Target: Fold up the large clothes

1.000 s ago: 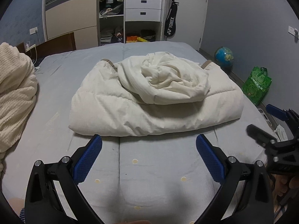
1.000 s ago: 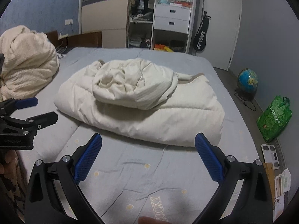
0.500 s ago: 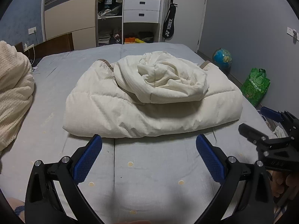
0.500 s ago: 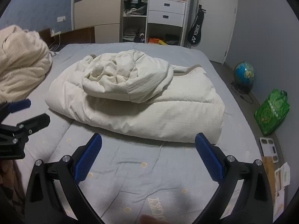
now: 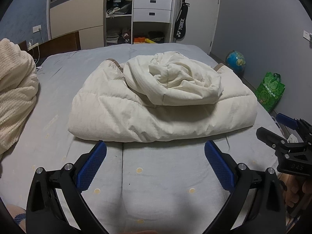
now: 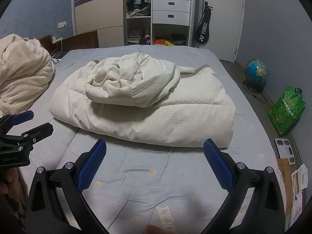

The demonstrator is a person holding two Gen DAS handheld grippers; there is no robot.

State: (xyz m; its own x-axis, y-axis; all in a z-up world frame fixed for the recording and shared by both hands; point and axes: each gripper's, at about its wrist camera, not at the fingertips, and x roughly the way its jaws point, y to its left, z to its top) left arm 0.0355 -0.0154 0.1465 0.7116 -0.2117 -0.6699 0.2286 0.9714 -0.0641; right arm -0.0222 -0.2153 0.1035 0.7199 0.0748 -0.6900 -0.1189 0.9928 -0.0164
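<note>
A cream padded coat point(image 5: 156, 105) point(image 6: 156, 107) lies folded into a thick rectangle on the grey bed point(image 5: 159, 175) point(image 6: 156, 175), its hood bunched on top. My left gripper point(image 5: 155, 146) hangs open just short of the coat's near edge, with nothing between its blue pads. My right gripper point(image 6: 155, 145) is open too, near the coat's near right corner. Each gripper also shows from the side in the other's view, the right gripper point(image 5: 273, 126) at the right edge and the left gripper point(image 6: 37, 121) at the left edge.
A cream knitted blanket point(image 5: 13, 97) point(image 6: 21, 80) is heaped at the bed's left side. Beyond the bed stand an open wardrobe with white drawers point(image 6: 171, 9) and a racket bag point(image 6: 202, 31). On the floor to the right are a globe point(image 6: 255, 72), a green bag point(image 6: 286, 111) and scales point(image 6: 285, 151).
Both grippers have drifted slightly closer to the coat's near edge and stay open. The coat has not moved.
</note>
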